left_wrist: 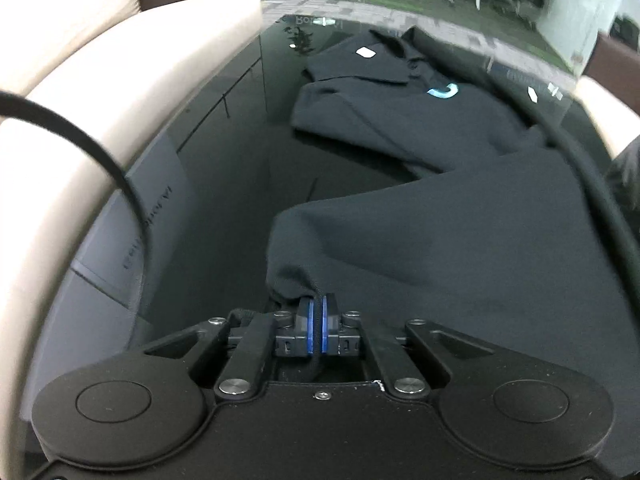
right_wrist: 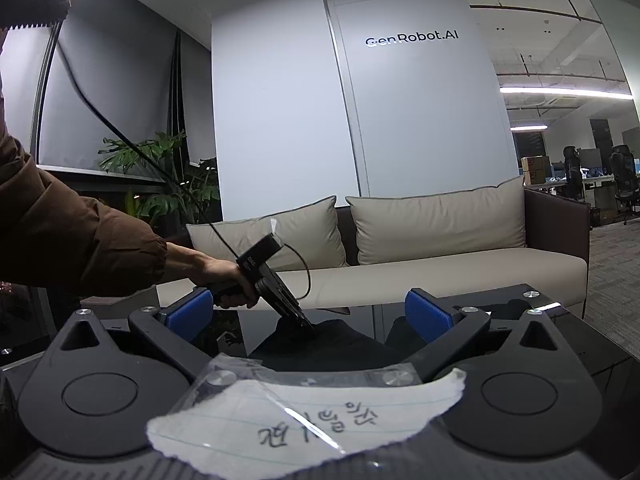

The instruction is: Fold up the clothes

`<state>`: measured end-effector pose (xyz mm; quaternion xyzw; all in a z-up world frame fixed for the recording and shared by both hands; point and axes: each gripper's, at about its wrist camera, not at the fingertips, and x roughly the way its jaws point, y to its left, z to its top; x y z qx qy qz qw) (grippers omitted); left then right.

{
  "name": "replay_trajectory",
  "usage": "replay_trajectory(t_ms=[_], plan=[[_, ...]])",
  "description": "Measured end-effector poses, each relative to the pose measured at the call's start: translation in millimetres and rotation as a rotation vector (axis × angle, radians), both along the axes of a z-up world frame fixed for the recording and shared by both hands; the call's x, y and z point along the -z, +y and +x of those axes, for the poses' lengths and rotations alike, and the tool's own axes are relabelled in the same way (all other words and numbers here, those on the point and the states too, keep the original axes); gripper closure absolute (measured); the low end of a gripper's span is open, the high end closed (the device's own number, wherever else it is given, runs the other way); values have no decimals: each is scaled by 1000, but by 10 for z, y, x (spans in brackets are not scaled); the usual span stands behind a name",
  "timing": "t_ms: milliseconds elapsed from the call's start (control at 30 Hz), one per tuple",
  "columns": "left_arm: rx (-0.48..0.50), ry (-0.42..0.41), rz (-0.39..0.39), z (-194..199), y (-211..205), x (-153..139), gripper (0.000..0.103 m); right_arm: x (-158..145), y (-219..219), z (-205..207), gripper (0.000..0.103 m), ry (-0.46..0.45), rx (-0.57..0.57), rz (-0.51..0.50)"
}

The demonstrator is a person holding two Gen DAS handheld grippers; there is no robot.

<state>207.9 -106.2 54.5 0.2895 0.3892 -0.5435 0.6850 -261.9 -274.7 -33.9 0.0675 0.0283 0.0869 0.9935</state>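
Your left hand-held gripper (left_wrist: 319,322), bottom centre of the left wrist view: blue pads (left_wrist: 306,322) pressed together, pinching a bunched edge of the black shirt (left_wrist: 440,216). Fabric runs between the pads and back toward the body of the tool.

From that pinch the shirt climbs up and to the right across the frame, over the glossy black worktop (left_wrist: 224,184). Far part lies flat at upper centre: collar (left_wrist: 384,76) visible, small white tag (left_wrist: 365,53) near the top, light blue logo (left_wrist: 443,91) just right of the collar. A fold ridge crosses the middle of the frame between the near and far parts.

A black cable (left_wrist: 100,148) arcs across the left side. The beige sofa arm (left_wrist: 132,60) curves around the upper left edge of the worktop.

Your right hand-held gripper (right_wrist: 312,314), lower half of the right wrist view: blue pads (right_wrist: 428,316) spread wide, nothing between them. A handwritten paper note (right_wrist: 308,420) under clear tape sits on the tool body, bottom centre.

Same view, centre left: your left hand (right_wrist: 228,280), brown sleeve (right_wrist: 80,236), holds the other tool tilted nose-down onto the shirt, which is the dark heap at mid-frame on the worktop. Behind it is a beige sofa with two cushions (right_wrist: 436,224), a plant (right_wrist: 160,184) at left, and a white wall panel with lettering (right_wrist: 412,38) at upper centre.
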Motion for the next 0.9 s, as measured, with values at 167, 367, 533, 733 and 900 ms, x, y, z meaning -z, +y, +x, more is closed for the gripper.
replay_trajectory(t_ms=[167, 367, 533, 733, 900], plan=[[-216, -8, -155, -416, 448, -218, 103, 13, 26, 10, 0, 2, -8, -20], [-433, 63, -382, -1210, 1472, -675, 103, 17, 60, 44, 0, 33, -24, -17], [-553, 101, -428, -2215, 2221, -741, 103, -13, 159, 69, 0, 79, -55, -29], [-748, 66, -454, -3091, 2622, -285, 75, 39, 312, 243, 0, 300, 17, -89], [-842, -65, -627, -3383, 2542, -169, 25, 226, 275, 718, 1, 566, 175, -108]])
